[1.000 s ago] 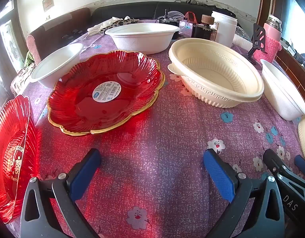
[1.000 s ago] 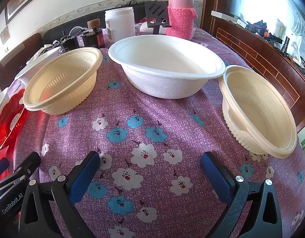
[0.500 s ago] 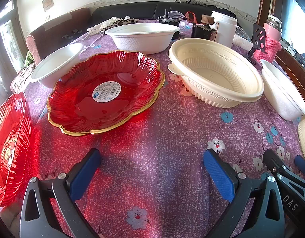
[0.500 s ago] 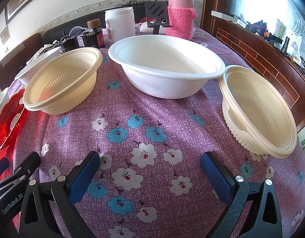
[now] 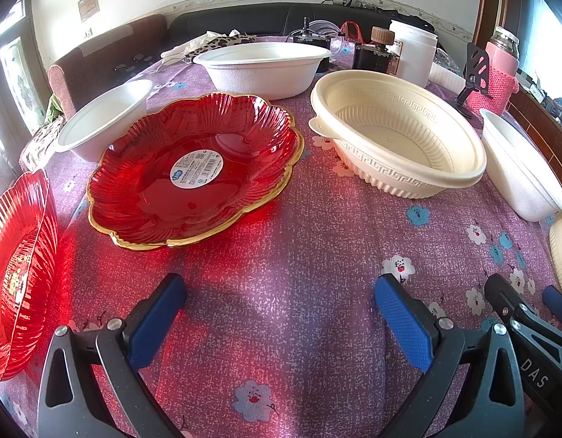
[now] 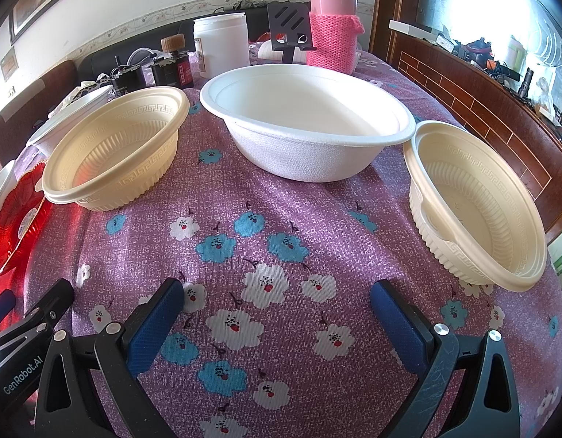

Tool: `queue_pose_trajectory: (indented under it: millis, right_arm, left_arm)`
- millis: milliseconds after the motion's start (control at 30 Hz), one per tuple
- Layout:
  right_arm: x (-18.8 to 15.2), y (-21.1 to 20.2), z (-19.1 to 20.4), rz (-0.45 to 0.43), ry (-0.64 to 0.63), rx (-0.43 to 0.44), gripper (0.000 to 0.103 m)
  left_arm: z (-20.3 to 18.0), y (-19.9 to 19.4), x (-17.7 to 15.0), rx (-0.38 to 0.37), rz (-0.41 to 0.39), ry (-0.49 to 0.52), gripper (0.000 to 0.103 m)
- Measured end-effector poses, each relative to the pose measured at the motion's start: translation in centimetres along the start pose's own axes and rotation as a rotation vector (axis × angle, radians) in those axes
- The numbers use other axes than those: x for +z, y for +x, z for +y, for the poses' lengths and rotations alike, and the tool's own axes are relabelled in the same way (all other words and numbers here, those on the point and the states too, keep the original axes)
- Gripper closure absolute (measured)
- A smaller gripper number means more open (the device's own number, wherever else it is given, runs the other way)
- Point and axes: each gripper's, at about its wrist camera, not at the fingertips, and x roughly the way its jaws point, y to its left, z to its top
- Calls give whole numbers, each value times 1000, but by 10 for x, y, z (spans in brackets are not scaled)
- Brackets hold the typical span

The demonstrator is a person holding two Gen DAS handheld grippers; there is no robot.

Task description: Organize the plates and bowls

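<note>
Now the second red plate at the near left has tipped back lower. Both the left gripper and right gripper gape wide, holding nothing, so sorting has not begun; the big red plate sits far left.

Glossy ribbed red plate, matt rough white bowl, woven cloth tablecloth, perhaps cotton.

Desk under a purple floral cloth, carrying: red gold-rimmed plate with a round label at centre, second red plate at the left edge, and three white bowls. Two cream ribbed bowls flank the large white one. Along the far edge: white jar, pink-sleeved flask, dark bottles.
</note>
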Motion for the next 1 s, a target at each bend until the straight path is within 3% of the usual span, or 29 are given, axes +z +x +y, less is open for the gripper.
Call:
queue_pose_trajectory:
  millis: [267,433,1000]
  right_arm:
    - [-2,-3,2,6,43,-29,1]
    - [-11,-9,-1,8,5,1,1]
    - [-9,-9,4,28,19,-21,1]
  left_arm:
    - [4,-5,-9,-91,89,129,0]
    - [10,-19,-27,-99,34,137,0]
    - [11,-25,-32,-84,31,131,0]
